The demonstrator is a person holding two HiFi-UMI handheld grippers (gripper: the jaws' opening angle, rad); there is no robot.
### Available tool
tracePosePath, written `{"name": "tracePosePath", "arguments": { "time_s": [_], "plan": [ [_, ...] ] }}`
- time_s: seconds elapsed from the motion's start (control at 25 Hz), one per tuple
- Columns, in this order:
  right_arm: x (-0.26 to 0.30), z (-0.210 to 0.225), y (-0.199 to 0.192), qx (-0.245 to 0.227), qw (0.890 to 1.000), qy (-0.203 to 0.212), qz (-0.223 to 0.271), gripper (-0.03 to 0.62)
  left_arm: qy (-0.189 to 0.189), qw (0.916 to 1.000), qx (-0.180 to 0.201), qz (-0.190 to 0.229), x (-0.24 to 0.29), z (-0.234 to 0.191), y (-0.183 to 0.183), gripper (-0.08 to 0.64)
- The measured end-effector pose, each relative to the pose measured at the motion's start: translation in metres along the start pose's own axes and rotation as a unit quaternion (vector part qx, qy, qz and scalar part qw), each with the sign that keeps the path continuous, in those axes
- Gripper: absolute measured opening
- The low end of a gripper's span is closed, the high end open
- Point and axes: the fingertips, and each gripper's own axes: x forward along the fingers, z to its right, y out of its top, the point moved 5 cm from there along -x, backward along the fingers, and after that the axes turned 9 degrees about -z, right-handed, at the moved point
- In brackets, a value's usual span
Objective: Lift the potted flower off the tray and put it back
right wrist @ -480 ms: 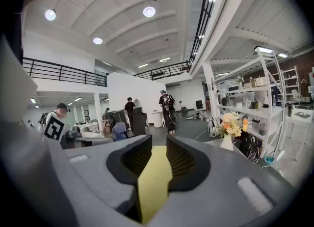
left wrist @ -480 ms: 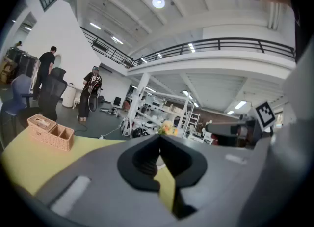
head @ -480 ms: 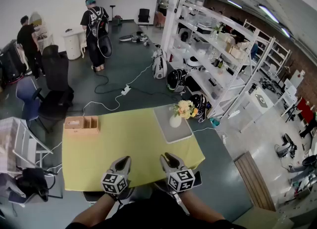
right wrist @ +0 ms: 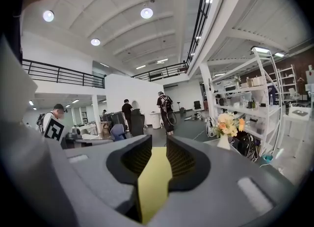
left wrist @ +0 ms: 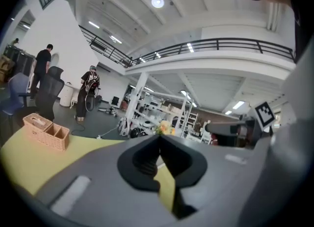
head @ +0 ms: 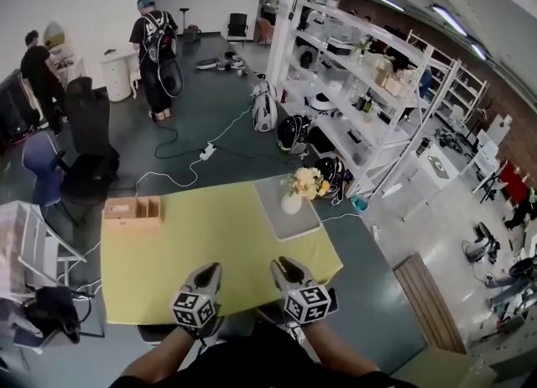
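Observation:
The potted flower (head: 299,188), yellow and orange blooms in a white vase, stands upright on the grey tray (head: 294,223) at the far right of the yellow table (head: 193,243). Both grippers hover over the table's near edge, well short of the tray. My left gripper (head: 210,270) has its tips meeting, with nothing between them; the flower (left wrist: 164,128) shows just past the left gripper (left wrist: 158,138). My right gripper (head: 285,265) holds a narrow gap with only the tabletop showing through. In the right gripper view the flower (right wrist: 226,127) lies ahead and to the right of the right gripper (right wrist: 158,143).
A wicker basket (head: 132,210) sits at the table's far left corner. White shelving racks (head: 369,84) line the right side beyond the table. Office chairs (head: 84,126) and two people (head: 155,50) are at the back left, with cables on the floor.
The head view has shifted slightly, so the table and tray sit a little up and left. Both grippers and the flower keep their places.

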Motion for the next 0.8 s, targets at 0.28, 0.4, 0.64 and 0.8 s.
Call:
{"name": "tracePosePath", "arguments": {
  "time_s": [0.28,0.4,0.64,0.8],
  "plan": [
    [0.001,0.009,0.003,-0.01,1.0,-0.012,0.013,0.1,0.011,0.9999,-0.005,-0.003,0.0,-0.002,-0.004,0.008],
    [0.003,0.02,0.004,-0.013,1.0,-0.014,0.021,0.1,0.016,0.9998,-0.011,-0.004,0.005,-0.002,-0.007,0.008],
    [0.016,0.08,-0.002,0.013,0.997,-0.054,0.046,0.005,0.026,0.9993,-0.027,-0.007,0.027,-0.002,-0.016,0.008],
    [0.036,0.118,0.001,0.01,0.997,-0.066,0.043,0.005,0.032,0.9988,-0.033,-0.019,0.048,-0.002,-0.019,0.008]
  ]
}}
